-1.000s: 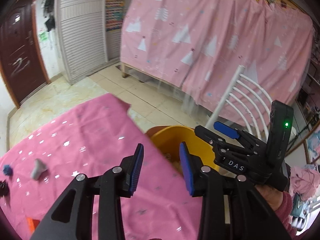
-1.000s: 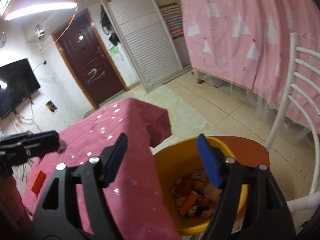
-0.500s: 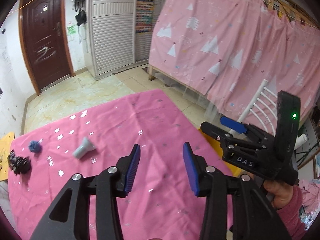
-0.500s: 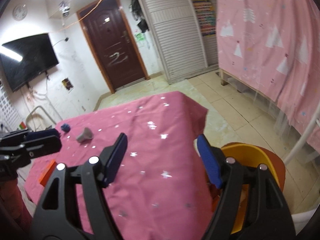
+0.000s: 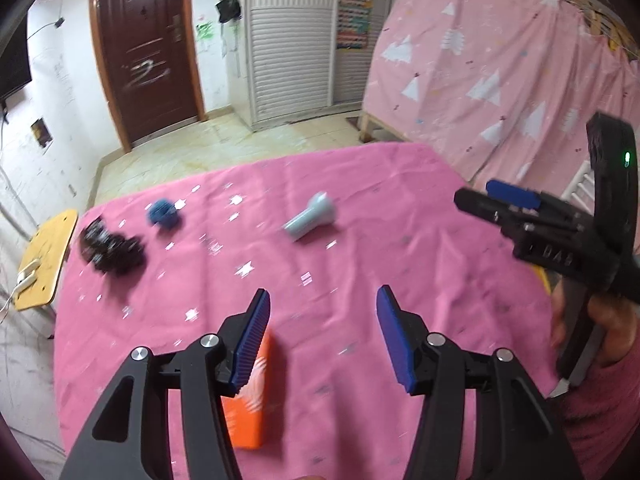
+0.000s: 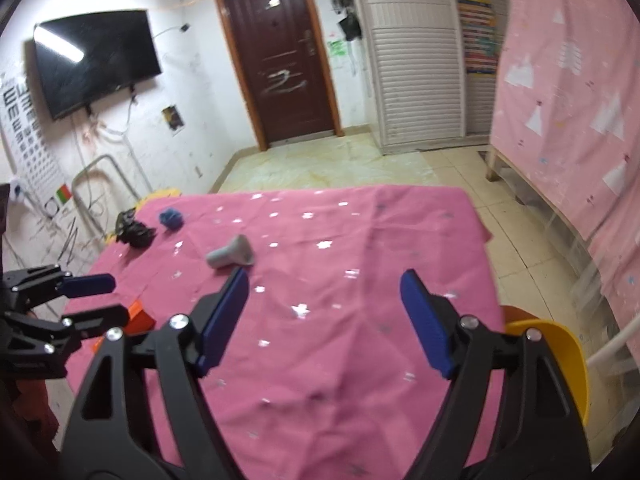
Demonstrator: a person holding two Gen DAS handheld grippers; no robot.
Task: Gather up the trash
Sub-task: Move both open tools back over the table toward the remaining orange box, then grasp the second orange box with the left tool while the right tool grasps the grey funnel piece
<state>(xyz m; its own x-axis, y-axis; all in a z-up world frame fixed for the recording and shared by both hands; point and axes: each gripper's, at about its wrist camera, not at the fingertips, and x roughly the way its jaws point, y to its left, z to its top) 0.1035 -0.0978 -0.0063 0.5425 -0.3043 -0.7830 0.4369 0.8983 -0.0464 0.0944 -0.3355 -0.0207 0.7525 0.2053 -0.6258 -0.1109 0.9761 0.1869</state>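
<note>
Four pieces of trash lie on the surface (image 5: 360, 208), which is draped in a pink star-print cloth. The grey funnel-shaped piece (image 5: 310, 222) lies on its side near the middle; seen from the left wrist, its long axis runs diagonally, the flared end toward the far right and the narrow stem toward the near left. The same piece (image 6: 231, 256) shows from the right wrist just beyond the tip of that tool's left finger. The orange box (image 5: 250, 396) lies flat at the near left edge, its long axis running roughly away from the left camera, partly hidden behind the left tool's left finger. Toward the far left corner sit a crumpled black scrap (image 5: 112, 250) and, just beside it, a small blue ball (image 5: 163, 213); both are too blurred to tell any direction.

The left tool (image 5: 322, 320) hovers over the near part of the surface with its blue pads spread apart and nothing between them. The right tool (image 6: 324, 308) also stands spread wide over the cloth and carries nothing.

A yellow bin (image 6: 560, 360) stands past the surface's right edge, on an orange-brown seat. Only a slice of its inner wall shows behind the right tool's finger, so its contents cannot be made out.
</note>
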